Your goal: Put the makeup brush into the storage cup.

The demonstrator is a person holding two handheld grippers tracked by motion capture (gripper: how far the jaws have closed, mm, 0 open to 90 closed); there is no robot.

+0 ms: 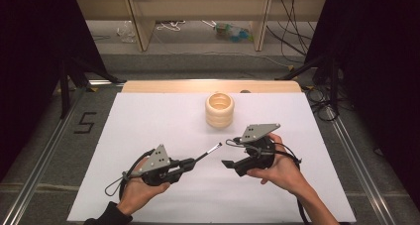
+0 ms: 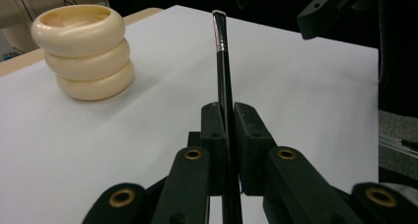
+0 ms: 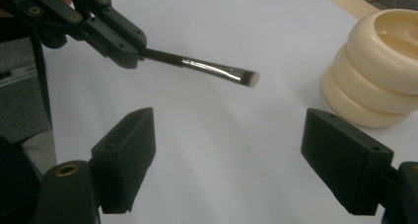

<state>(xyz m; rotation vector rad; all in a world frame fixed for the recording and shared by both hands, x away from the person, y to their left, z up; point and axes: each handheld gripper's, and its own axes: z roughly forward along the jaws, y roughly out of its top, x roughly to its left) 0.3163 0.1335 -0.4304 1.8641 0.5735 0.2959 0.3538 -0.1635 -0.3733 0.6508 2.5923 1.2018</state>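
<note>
On table, high view: white sheet (image 1: 163, 136) covers the tabletop; bare wood edge (image 1: 148, 86) along the far side.
Left gripper (image 1: 190, 161): held in left hand (image 1: 141, 185), near-left of centre; jaws clamped on a thin black brush (image 1: 210, 150) that points far-right, tip raised off the sheet.
Left gripper view: brush (image 2: 223, 76) runs straight out between the closed jaws; silver ferrule and pale bristle tip at its far end; this detail is too small in the high view.
Right gripper (image 1: 229, 163): held in right hand (image 1: 280, 168), near-right; jaws spread wide, nothing between them.
Right gripper view: brush tip (image 3: 249, 78) hangs ahead of the open jaws, apart from both; left gripper (image 3: 130, 56) enters from upper left.
Ring stack (image 1: 219, 109): cream, three ribs, hollow top, upright at far centre, well apart from both grippers.
Surroundings: floor marking "5" (image 1: 85, 122) at left; cables (image 1: 292, 36) and wooden frame legs (image 1: 141, 24) beyond the table.
</note>
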